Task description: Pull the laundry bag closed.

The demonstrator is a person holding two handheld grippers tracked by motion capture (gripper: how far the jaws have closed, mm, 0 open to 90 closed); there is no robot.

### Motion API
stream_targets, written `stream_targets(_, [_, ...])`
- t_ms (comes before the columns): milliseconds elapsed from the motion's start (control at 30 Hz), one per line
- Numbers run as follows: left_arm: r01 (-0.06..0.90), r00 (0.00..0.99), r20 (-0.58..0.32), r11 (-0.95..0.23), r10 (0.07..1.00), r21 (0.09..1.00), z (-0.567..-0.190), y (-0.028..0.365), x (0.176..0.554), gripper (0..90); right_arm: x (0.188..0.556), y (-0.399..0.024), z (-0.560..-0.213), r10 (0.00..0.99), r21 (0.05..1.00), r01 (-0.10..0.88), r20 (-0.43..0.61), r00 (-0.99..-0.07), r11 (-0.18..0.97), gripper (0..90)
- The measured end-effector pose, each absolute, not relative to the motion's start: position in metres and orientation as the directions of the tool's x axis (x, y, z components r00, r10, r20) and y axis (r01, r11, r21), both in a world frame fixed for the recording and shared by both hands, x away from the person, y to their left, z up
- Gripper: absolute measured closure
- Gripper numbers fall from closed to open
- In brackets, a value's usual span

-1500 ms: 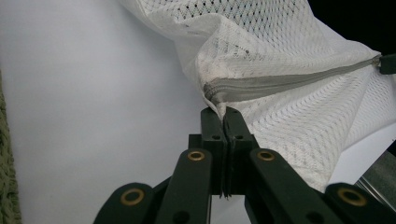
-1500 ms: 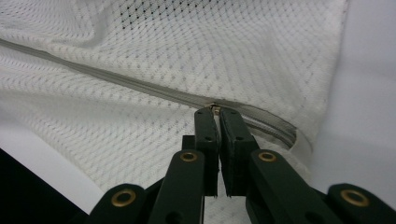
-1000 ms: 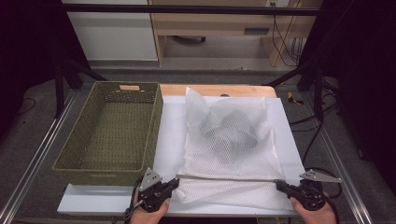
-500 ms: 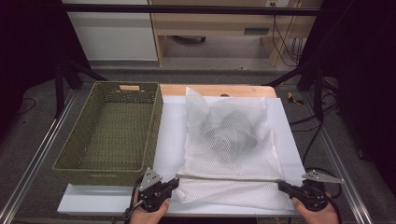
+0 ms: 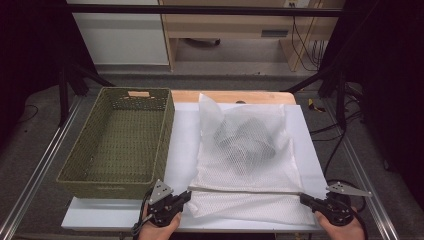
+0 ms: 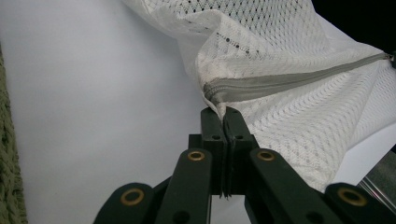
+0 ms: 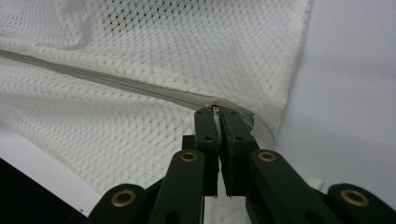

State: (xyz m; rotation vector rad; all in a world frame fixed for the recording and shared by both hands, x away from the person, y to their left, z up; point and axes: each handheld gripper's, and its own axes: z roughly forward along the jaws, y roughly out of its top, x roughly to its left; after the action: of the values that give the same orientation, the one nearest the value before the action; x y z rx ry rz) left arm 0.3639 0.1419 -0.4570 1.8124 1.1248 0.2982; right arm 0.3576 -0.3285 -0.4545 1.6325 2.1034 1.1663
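You have the mesh bag (image 5: 245,160) stretched: left tool (image 6: 223,116) clamped on its zipper-end corner, right tool (image 7: 216,114) pinching the zipper pull (image 7: 215,108); zipper looks closed, opening likely remains.

High view looks down from above; 2 close gripper views share the mesh bag (image 5: 247,165).

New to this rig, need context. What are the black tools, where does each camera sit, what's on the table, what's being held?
No robot here: a person holds a two-jaw gripper in each hand. The high view looks down from the person's side; the left gripper and right gripper sit at the bottom. The two gripper views look along each tool's own jaws. On the white table lie an empty green woven basket and a white mesh laundry bag with dark items inside. Each gripper is shut on one end of the bag's zipper, stretching it taut.
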Motion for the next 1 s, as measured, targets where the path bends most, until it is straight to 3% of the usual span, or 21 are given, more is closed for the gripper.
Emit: stream_targets(1000, [0.581,0.541,-0.239,-0.152,0.806,0.8,-0.4594,0.1404,0.3659,89.2,0.3596,-0.3373,-0.4562,0.913,0.709,0.703,0.247,-0.324,0.057,86.9])
